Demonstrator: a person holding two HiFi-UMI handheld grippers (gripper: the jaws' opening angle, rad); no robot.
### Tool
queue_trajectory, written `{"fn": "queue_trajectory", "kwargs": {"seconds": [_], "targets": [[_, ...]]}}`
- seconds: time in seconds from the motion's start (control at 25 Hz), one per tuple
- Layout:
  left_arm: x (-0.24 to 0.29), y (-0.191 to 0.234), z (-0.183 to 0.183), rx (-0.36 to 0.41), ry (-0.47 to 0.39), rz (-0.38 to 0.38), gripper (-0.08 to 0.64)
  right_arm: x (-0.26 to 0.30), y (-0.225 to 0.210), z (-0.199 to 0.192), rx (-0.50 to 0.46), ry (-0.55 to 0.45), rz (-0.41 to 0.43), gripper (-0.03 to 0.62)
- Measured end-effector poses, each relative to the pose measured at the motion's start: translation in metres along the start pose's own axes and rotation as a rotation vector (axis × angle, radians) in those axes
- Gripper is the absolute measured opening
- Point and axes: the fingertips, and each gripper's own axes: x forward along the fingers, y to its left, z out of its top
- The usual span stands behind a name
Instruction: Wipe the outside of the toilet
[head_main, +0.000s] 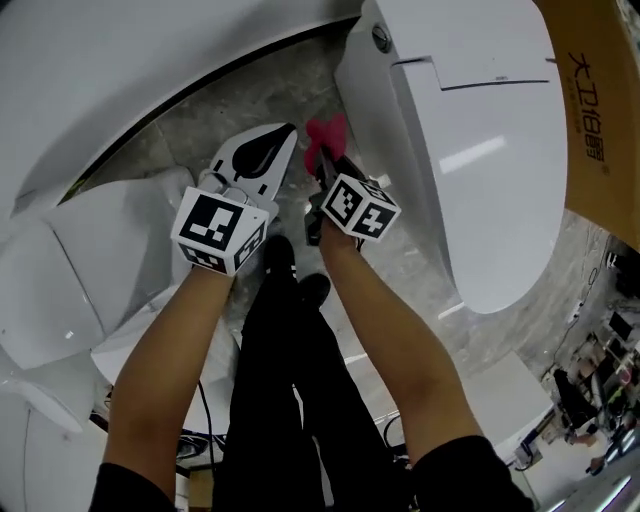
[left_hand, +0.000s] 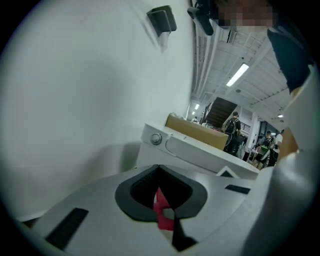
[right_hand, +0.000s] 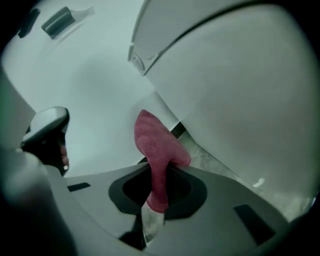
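Observation:
The white toilet (head_main: 470, 150) stands at the right of the head view, lid down; its flush button end (left_hand: 156, 139) shows in the left gripper view. My right gripper (head_main: 325, 172) is shut on a pink-red cloth (head_main: 326, 135), beside the toilet's left flank. In the right gripper view the cloth (right_hand: 155, 140) sticks up from the right gripper (right_hand: 157, 175), a little short of the toilet's curved side (right_hand: 240, 100). My left gripper (head_main: 283, 140) hangs just left of the cloth with its tips together (left_hand: 159, 170); a red strip shows through the gap behind them.
Grey marble floor (head_main: 230, 110) lies between the toilet and a large curved white fixture (head_main: 120, 60) at upper left. Another white fixture (head_main: 60, 290) sits at lower left. A cardboard box (head_main: 590, 100) rests at upper right. The person's dark legs and shoes (head_main: 290, 270) are below the grippers.

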Motion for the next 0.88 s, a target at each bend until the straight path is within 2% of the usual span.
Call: {"fn": "queue_trajectory", "kwargs": {"seconds": [0.16,0.28,0.4,0.52,0.6,0.76,0.88], "targets": [[-0.001,0.027,-0.008,-0.022,-0.019,0.025,0.015,0.076,-0.001,0.025,-0.125,0.011,-0.022,0.066],[-0.007,0.033,-0.015,-0.036,-0.022,0.024,0.015,0.106,-0.01,0.035,-0.164,0.02,-0.039,0.066],[-0.013,0.035,-0.017,-0.032,-0.022,0.02,0.015,0.111,0.004,0.048,-0.194,0.014,0.034,0.066],[-0.028,0.035,-0.016,-0.055,-0.003,0.053,0.015,0.089,0.035,0.044,-0.223,0.033,0.144,0.066],[-0.04,0.034,-0.003,-0.076,-0.006,0.09,0.015,0.063,0.056,0.049,-0.252,0.044,0.19,0.066],[-0.078,0.013,0.05,-0.103,-0.034,0.138,0.015,-0.023,0.101,0.074,-0.286,0.046,0.262,0.066],[-0.114,-0.011,0.103,-0.093,-0.055,0.154,0.015,-0.101,0.152,0.102,-0.374,0.04,0.361,0.066]]}}
